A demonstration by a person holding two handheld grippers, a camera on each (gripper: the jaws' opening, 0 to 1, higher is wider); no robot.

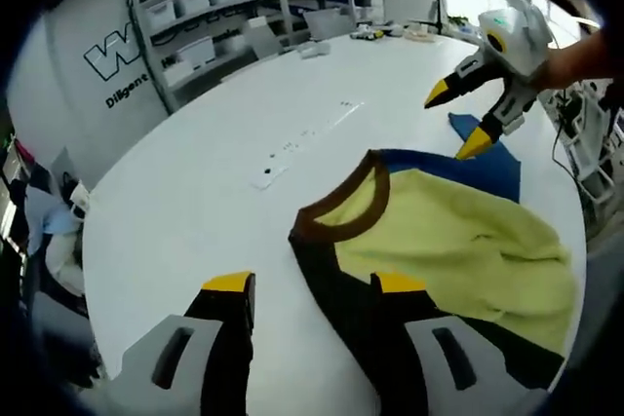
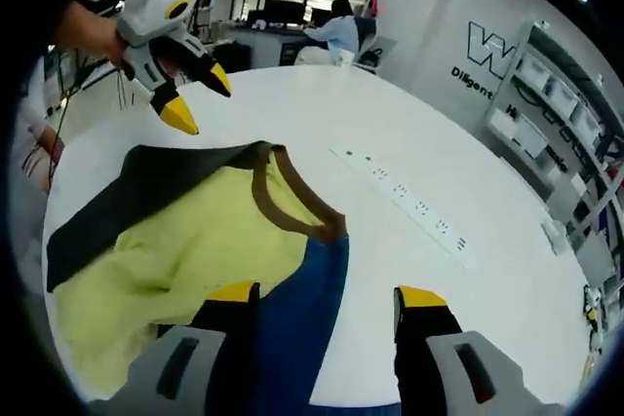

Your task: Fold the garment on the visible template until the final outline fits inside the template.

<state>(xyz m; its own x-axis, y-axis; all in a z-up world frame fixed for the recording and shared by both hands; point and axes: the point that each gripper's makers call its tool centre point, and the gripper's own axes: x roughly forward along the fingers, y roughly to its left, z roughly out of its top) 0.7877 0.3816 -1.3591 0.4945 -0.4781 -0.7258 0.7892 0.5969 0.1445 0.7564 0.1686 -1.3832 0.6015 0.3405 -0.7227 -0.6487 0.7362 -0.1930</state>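
A garment lies flat on the white table (image 1: 195, 172). It has a yellow-green body (image 1: 458, 241), a brown collar (image 1: 312, 224), a black sleeve (image 1: 341, 289) and a blue sleeve (image 1: 487, 170). My left gripper (image 1: 314, 284) is open just above the table, with the black sleeve's edge under its right jaw. My right gripper (image 1: 455, 122) hovers open above the blue sleeve, held by a hand. In the right gripper view, that gripper (image 2: 328, 294) is open over the blue sleeve (image 2: 302, 309). The left gripper (image 2: 202, 99) hangs open beyond the black sleeve (image 2: 136, 192). The yellow-green body (image 2: 195, 241) and brown collar (image 2: 292, 204) lie between.
A white power strip (image 1: 302, 138) (image 2: 409, 202) lies on the table beyond the collar. Shelves with white bins (image 1: 214, 7) stand against the wall behind the table. A person (image 2: 336, 31) sits at a desk in the background. Bare tabletop (image 2: 507, 299) spreads to the right.
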